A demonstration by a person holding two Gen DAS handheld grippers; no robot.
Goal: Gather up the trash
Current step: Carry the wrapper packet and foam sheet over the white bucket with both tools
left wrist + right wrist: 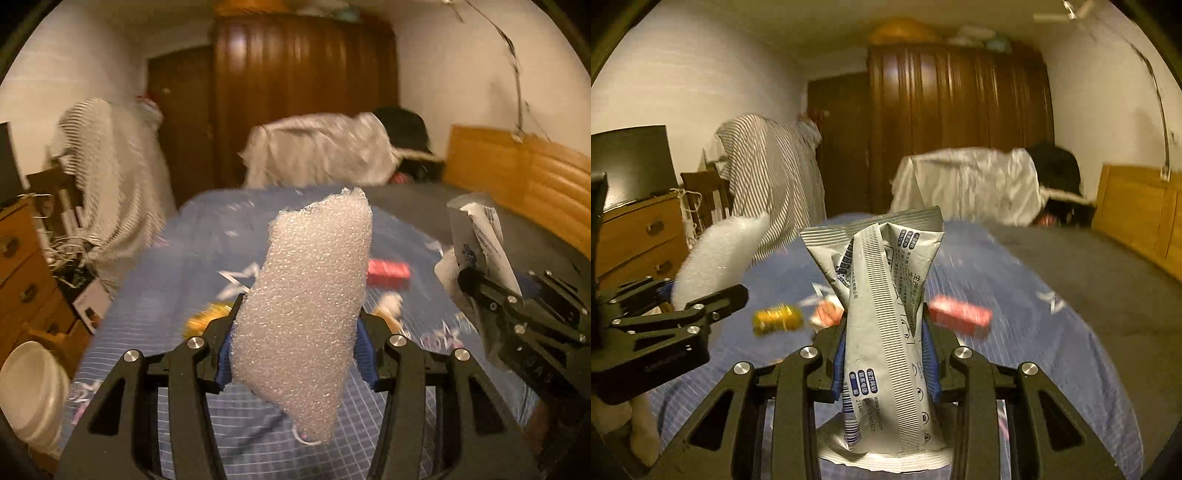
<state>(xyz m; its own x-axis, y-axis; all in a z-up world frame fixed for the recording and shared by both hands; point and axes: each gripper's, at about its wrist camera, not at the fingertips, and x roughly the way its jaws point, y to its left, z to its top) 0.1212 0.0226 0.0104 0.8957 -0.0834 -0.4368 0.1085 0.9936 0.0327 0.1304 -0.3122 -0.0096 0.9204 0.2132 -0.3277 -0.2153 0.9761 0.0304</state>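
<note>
My left gripper (297,325) is shut on a piece of white bubble wrap (310,295) and holds it above the bed. It also shows at the left of the right wrist view (665,295) with the bubble wrap (720,254). My right gripper (884,332) is shut on a crumpled silver snack wrapper (886,314); it shows at the right of the left wrist view (480,288) with the wrapper (476,229). On the blue bedspread (1034,332) lie a yellow can (777,317), a red box (960,314) and a small orange-white wrapper (825,314).
A white bucket (29,391) stands on the floor left of the bed. A wooden dresser (639,236) with a monitor (631,162) is at the left. Cloth-draped chairs (964,184) and a dark wardrobe (956,122) stand behind. A wooden headboard (517,177) is at the right.
</note>
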